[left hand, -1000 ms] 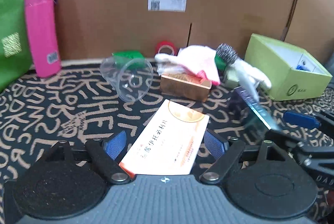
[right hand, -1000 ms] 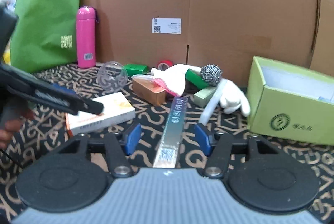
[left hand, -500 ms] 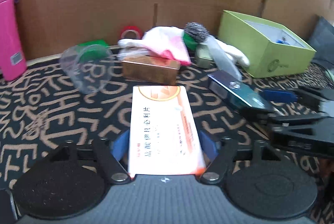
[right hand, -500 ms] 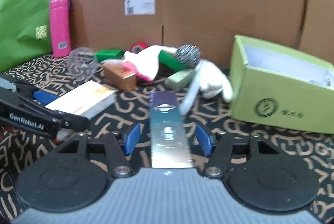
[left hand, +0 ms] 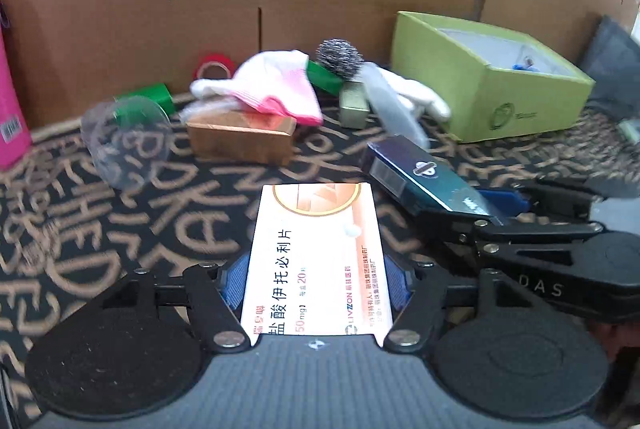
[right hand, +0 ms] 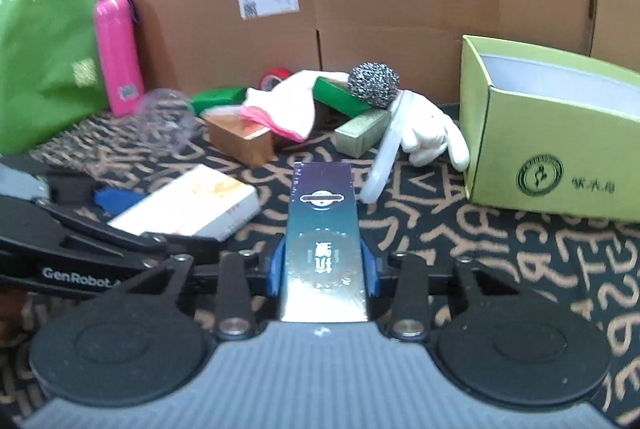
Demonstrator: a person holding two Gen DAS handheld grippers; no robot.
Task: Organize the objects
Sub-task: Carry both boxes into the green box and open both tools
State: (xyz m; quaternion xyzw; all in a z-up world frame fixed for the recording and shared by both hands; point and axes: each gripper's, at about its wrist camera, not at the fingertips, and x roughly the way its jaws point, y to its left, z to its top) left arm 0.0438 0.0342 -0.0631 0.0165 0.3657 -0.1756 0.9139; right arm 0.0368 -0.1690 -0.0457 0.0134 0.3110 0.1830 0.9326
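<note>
A white and orange medicine box (left hand: 316, 249) lies lengthwise between the blue pads of my left gripper (left hand: 316, 281). The jaws are closing and the pads sit against its long sides. My right gripper (right hand: 324, 269) has a long dark blue-green box (right hand: 322, 213) between its pads, flat face up. Those jaws are closing too, and the pads touch both edges. In the left wrist view the dark box (left hand: 420, 177) sits just right of the medicine box. In the right wrist view the medicine box (right hand: 188, 205) shows at the left.
An open lime-green box (right hand: 552, 149) stands at the right. At the back lie a brown box (left hand: 240, 143), a pink-white cloth (left hand: 276, 89), a steel scourer (left hand: 340, 57) and a clear cup (left hand: 124, 141). A pink bottle (right hand: 118, 53) and green bag (right hand: 44, 41) stand left, before a cardboard wall.
The medicine box has gone from slanted to straight between the left pads, which narrowed onto it. The dark box turned from edge-up to flat, and the right pads closed onto it.
</note>
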